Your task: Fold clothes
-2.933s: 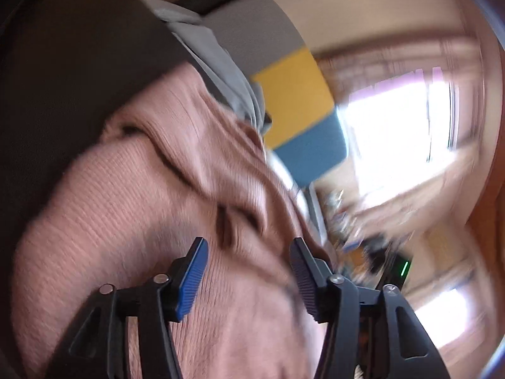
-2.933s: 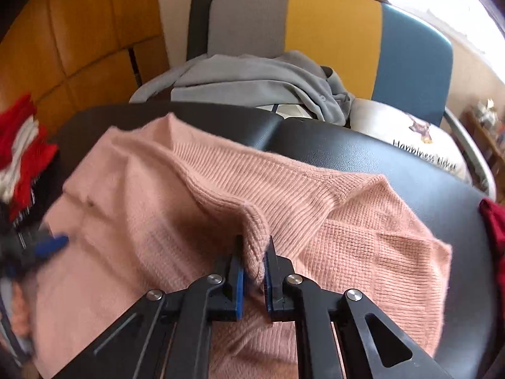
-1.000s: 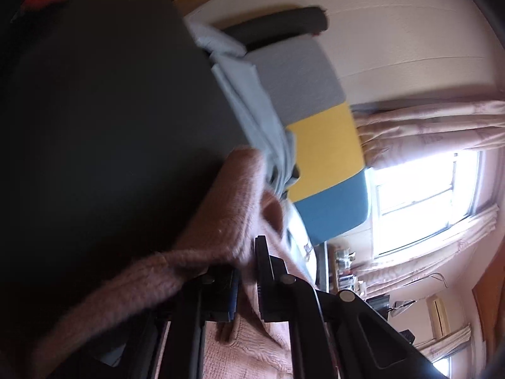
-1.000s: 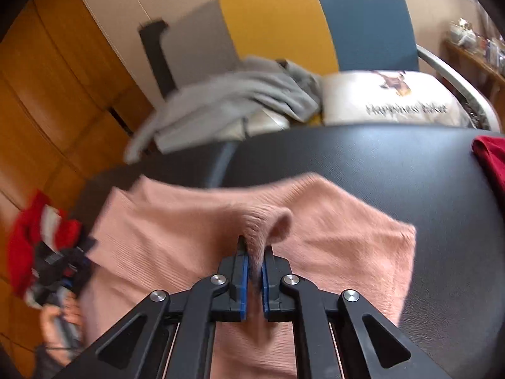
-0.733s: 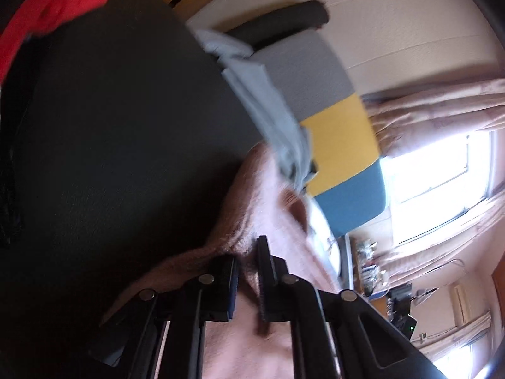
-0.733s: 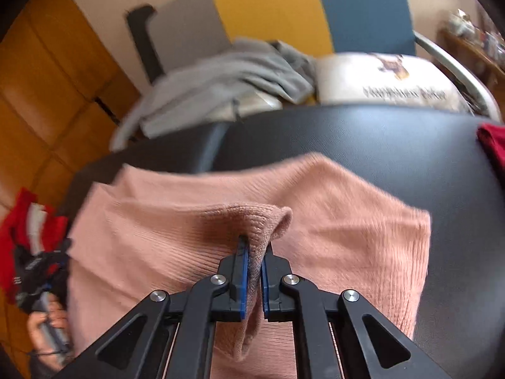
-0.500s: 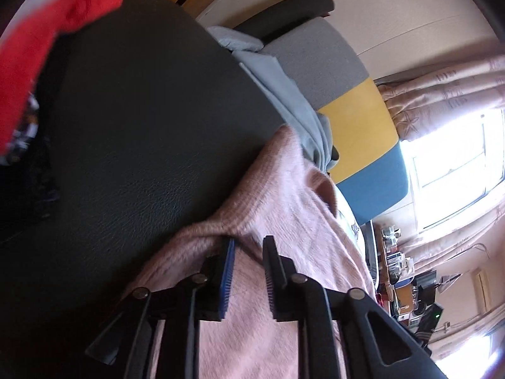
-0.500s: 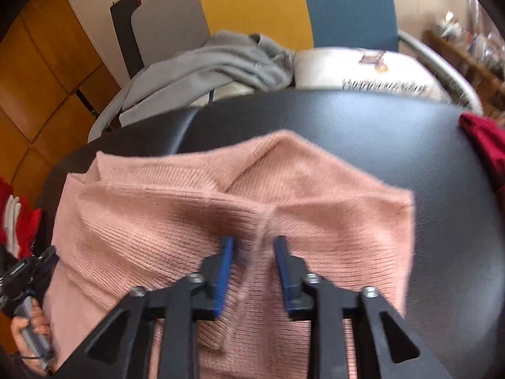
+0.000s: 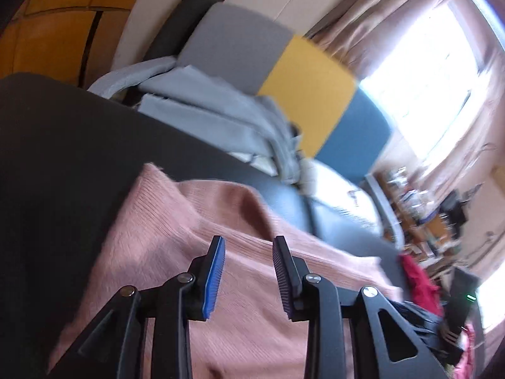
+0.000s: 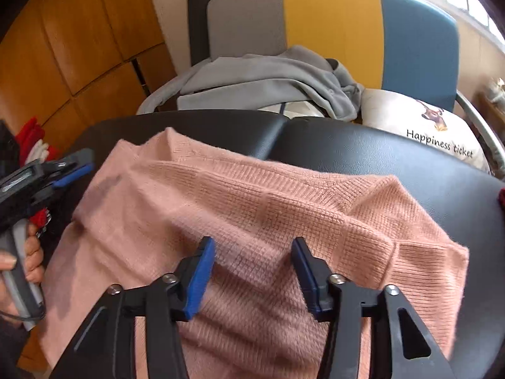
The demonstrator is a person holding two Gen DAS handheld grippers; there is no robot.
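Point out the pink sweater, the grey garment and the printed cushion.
pink sweater (image 10: 284, 208): right wrist view, ribbed middle.
grey garment (image 10: 258, 75): right wrist view, flat top fold.
printed cushion (image 10: 419, 126): right wrist view, white face above lettering.

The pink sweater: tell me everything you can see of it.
The pink sweater is a soft, fuzzy rib knit, lying folded over itself on the black padded table, with bulky layered ridges across its middle. The right tool and the left tool hover open above it; neither grips it. Its near edge runs out of view.
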